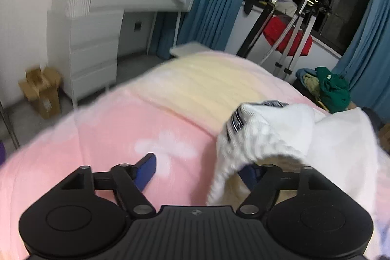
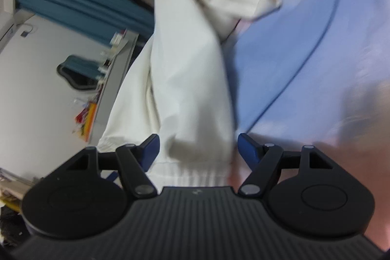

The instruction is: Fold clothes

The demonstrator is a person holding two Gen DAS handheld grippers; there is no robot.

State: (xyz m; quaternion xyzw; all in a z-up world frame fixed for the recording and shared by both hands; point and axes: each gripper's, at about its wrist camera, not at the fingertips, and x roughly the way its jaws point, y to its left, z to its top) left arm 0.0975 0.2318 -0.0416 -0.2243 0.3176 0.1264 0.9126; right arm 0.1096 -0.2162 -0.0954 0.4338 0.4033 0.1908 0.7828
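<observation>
While both grippers stand wide apart, white garment (image 1: pixel 280 135) lies loose on pink blanket (image 1: pixel 109 128), likely released for regrip. Left gripper (image 1: pixel 202 169): jaws spread, ribbed hem with dark striped band draped over its right finger, nothing pinched. Right gripper (image 2: pixel 198 148): jaws apart, white cloth (image 2: pixel 190 79) running between fingers, pads not pressing. Garment bunched, twisted, unfolded, at blanket's right side, near cream stripe (image 1: pixel 207 79). Frames blurred.
</observation>
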